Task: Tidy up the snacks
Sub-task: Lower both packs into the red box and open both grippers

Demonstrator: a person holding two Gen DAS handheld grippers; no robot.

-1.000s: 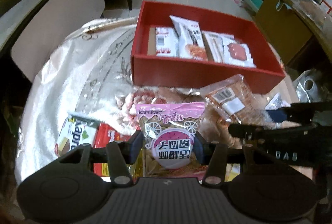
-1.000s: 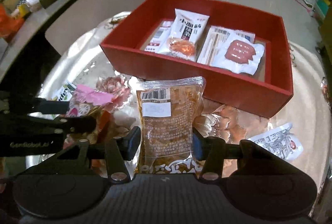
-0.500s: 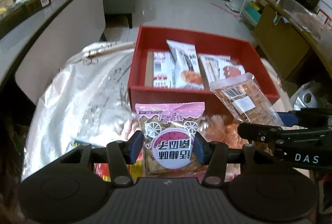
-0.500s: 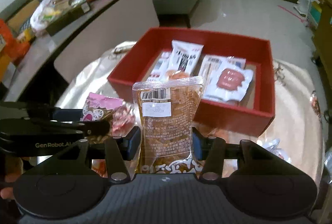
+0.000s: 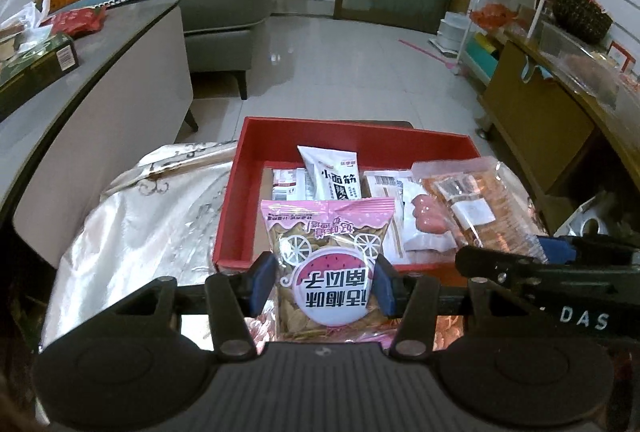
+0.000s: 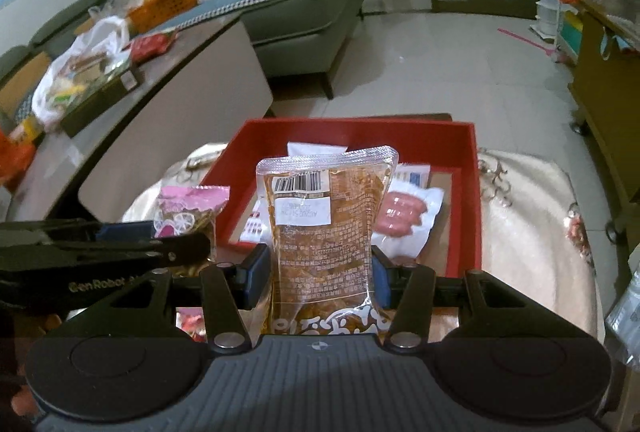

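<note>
My left gripper [image 5: 324, 282] is shut on a pink snack bag [image 5: 326, 252] and holds it upright above the near edge of the red box [image 5: 232, 200]. My right gripper [image 6: 320, 274] is shut on a clear orange snack pouch [image 6: 324, 228], also raised before the red box [image 6: 468, 200]. The pouch shows at the right in the left wrist view [image 5: 480, 208]; the pink bag shows at the left in the right wrist view [image 6: 188, 212]. Inside the box lie a white packet [image 5: 332, 176] and a sausage packet [image 6: 404, 216], among others.
The box sits on a table with a shiny floral cloth [image 5: 136, 232]. A grey counter [image 5: 100, 44] with clutter stands to the left, a sofa [image 5: 224, 8] behind it. Shelves and a brown cabinet [image 5: 536, 112] stand to the right.
Both grippers have risen and tilted up with their snacks, so the room beyond shows. The box now sits lower and smaller in both views.
</note>
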